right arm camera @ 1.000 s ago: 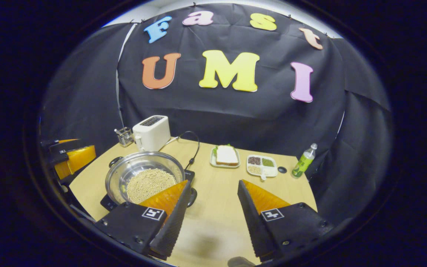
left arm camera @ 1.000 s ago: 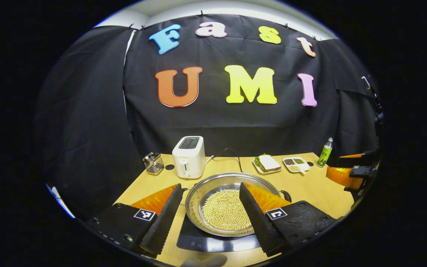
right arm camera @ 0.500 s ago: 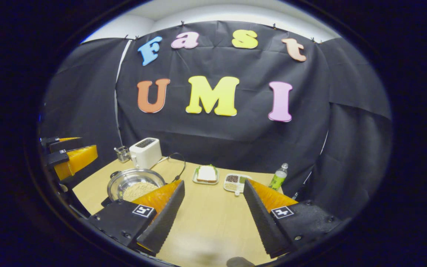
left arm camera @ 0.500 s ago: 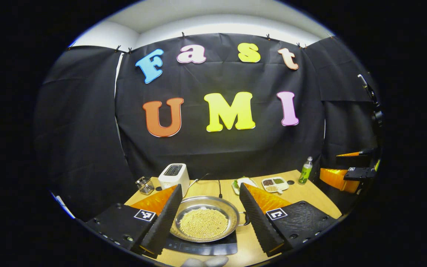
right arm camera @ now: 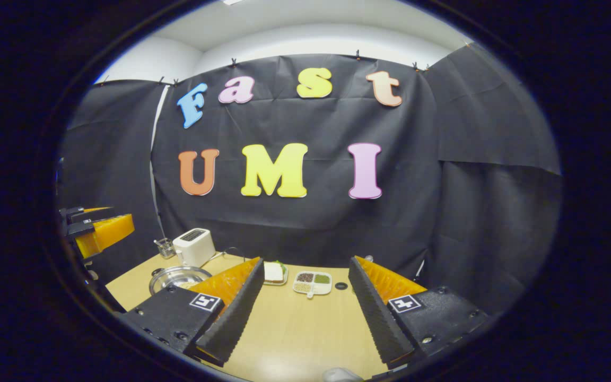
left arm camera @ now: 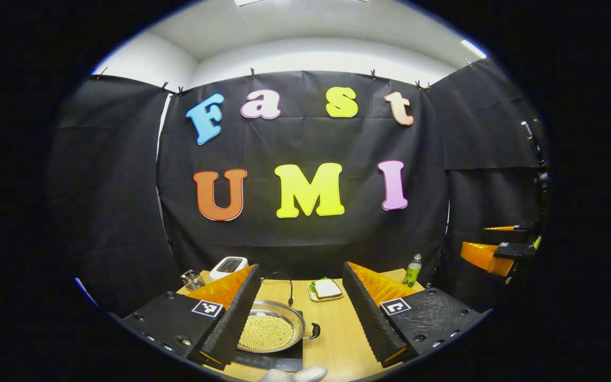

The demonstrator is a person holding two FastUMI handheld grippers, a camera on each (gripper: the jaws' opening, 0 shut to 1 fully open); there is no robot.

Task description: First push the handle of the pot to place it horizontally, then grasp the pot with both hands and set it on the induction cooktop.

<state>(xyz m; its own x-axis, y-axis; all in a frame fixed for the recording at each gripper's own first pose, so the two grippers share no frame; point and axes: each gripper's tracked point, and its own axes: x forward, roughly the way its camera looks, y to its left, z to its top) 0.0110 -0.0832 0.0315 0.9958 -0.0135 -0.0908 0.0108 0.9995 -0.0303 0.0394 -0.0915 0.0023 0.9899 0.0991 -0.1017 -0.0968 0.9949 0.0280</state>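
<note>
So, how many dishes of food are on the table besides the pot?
2: a sandwich plate mid-table at the back, and a divided tray just to its right. Others may be hidden behind the tongs.

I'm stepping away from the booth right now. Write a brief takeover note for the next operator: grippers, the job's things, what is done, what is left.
Left gripper: open, holding nothing, raised near the table's front edge.
Right gripper: open, holding nothing, over bare wooden table.
Round steel pot of pale beans: sits on the flat black induction cooktop, its black handle pointing sideways.
Done: the pot rests on the cooktop, handle horizontal.
Left: apparently nothing; just confirm the pot sits squarely.
</note>
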